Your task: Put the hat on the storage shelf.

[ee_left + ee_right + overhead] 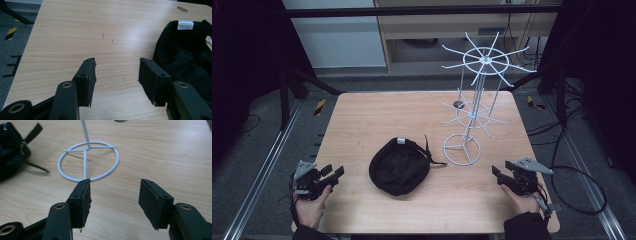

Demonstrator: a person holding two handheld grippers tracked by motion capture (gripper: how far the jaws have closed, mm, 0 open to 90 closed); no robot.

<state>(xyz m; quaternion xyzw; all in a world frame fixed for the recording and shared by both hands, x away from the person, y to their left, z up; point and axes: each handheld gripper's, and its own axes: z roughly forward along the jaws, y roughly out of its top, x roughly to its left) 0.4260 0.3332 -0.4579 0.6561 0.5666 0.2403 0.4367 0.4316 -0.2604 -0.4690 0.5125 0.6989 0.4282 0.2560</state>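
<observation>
A black cap (399, 166), apparently upside down, lies on the table (362, 120) beside a white wire rack (472, 107).

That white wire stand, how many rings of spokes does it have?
2. The white wire stand carries one spoked ring at the top and a second, smaller one halfway down the pole. Below both, a plain round base rests on the table.

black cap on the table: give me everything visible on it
The black cap lies upside down near the middle of the wooden table, opening up, dark fabric lining showing. A white label sits inside the rim. A thin black strap with a brass-looking buckle trails toward the white wire stand, apparently short of it. Crumpled, soft. Nothing grips it.
</observation>
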